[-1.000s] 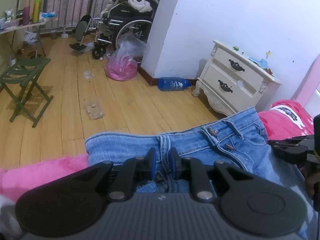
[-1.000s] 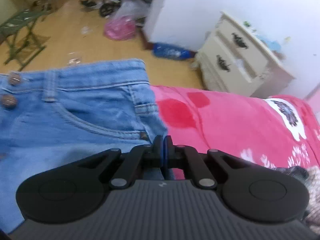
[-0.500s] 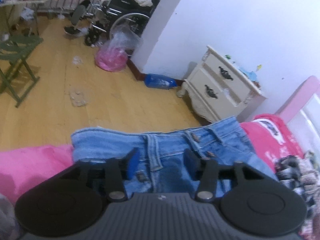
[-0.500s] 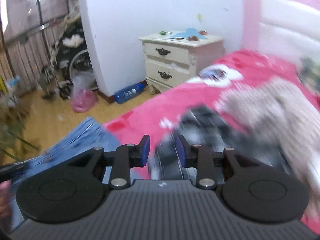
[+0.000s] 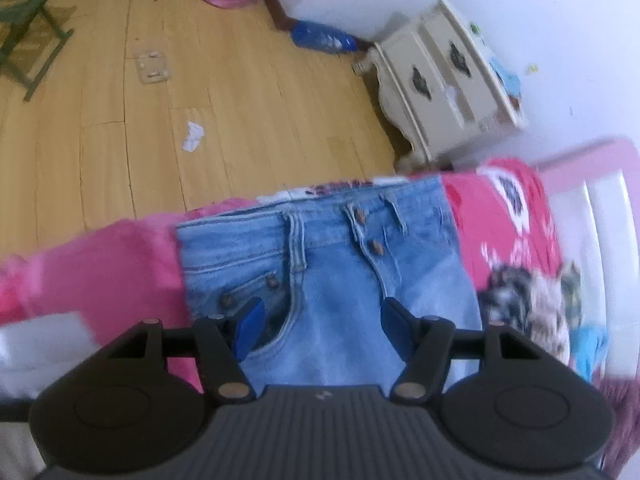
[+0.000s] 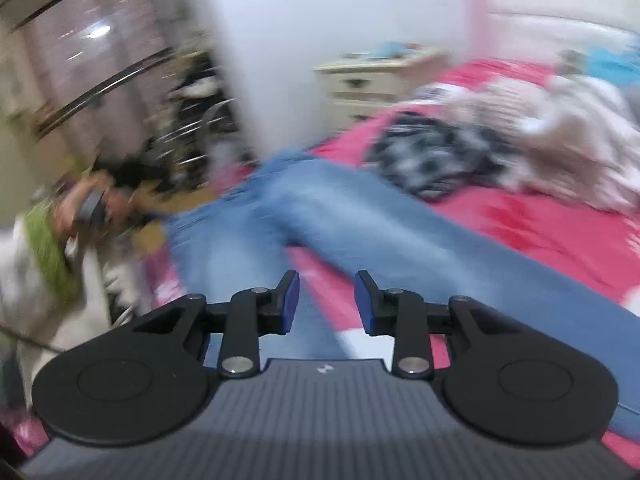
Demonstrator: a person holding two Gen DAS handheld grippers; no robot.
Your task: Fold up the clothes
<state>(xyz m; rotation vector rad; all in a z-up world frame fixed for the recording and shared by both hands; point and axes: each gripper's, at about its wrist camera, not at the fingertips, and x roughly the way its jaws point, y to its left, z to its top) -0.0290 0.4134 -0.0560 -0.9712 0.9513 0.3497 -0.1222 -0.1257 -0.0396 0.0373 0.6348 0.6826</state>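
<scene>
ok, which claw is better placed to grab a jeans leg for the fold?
Probably the right claw: open, low over the legs of the jeans. The left claw, also open, hangs over the waistband end.

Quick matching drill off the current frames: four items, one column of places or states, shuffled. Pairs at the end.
Items:
1. jeans
2. left gripper
3. blue bottle
4. nightstand

Places or states:
A. lying on the wooden floor by the wall
B. spread on the pink bedding, waistband toward the floor side
C. standing against the white wall beside the bed
D. open, above the jeans

Pairs: 1-B, 2-D, 3-A, 4-C
</scene>
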